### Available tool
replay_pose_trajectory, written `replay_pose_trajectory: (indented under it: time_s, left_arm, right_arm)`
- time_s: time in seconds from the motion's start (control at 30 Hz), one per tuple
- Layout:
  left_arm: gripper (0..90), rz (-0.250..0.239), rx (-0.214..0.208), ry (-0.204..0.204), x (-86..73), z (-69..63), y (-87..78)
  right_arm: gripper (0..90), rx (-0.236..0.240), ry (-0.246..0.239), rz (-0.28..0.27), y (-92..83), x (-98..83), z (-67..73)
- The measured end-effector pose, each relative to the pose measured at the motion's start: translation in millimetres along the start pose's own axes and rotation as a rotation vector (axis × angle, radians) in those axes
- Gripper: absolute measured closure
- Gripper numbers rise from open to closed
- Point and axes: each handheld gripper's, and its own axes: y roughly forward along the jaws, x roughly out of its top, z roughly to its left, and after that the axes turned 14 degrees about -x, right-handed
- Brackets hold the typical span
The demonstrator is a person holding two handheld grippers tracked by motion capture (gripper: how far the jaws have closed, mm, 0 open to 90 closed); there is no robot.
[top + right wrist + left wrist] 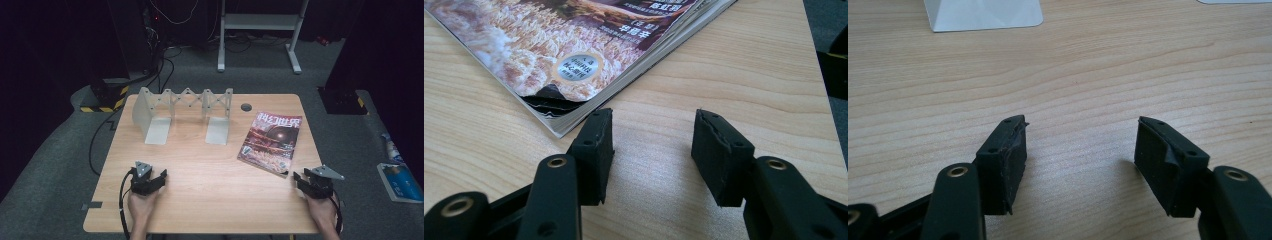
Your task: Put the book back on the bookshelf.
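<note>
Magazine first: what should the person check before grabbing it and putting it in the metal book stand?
1. Right hand-held gripper open with nothing between its jaws: ok.
2. Left hand-held gripper open with nothing between its jaws: ok.
3. Magazine lies flat on the table, nothing on top of it: ok.
4. The magazine's near corner sits just ahead of the right hand-held gripper, not yet between its jaws: ok to approach.
5. Expandable book stand upright, with a free slot between its plates: ok.
6. Whether the slot is wide enough for the magazine: cannot tell.
</note>
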Motion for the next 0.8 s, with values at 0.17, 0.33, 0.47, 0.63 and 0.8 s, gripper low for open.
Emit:
replay_pose_trajectory:
  time_s: [0.17,0.33,0.47,0.63,0.8]
  left_arm:
    - [37.6,0.0,0.0,0.0,0.0,-0.1,0.0]
    - [37.6,0.001,0.003,0.002,0.0,-0.5,0.2]
    - [37.6,0.001,0.002,0.001,0.0,-0.3,0.2]
    - [37.6,0.0,0.001,0.0,0.1,-0.1,0.2]
    - [37.6,0.0,0.0,0.0,0.2,0.3,0.1]
  right_arm:
    - [49.0,0.002,-0.003,0.004,0.2,0.6,-0.4]
    - [47.7,0.008,0.018,0.017,-0.6,1.5,-2.4]
    - [46.9,0.011,0.039,0.034,-1.8,1.9,-4.5]
    - [46.4,0.015,0.034,0.037,-1.6,2.8,-4.9]
    - [45.9,0.022,0.042,0.033,-1.5,3.2,-4.4]
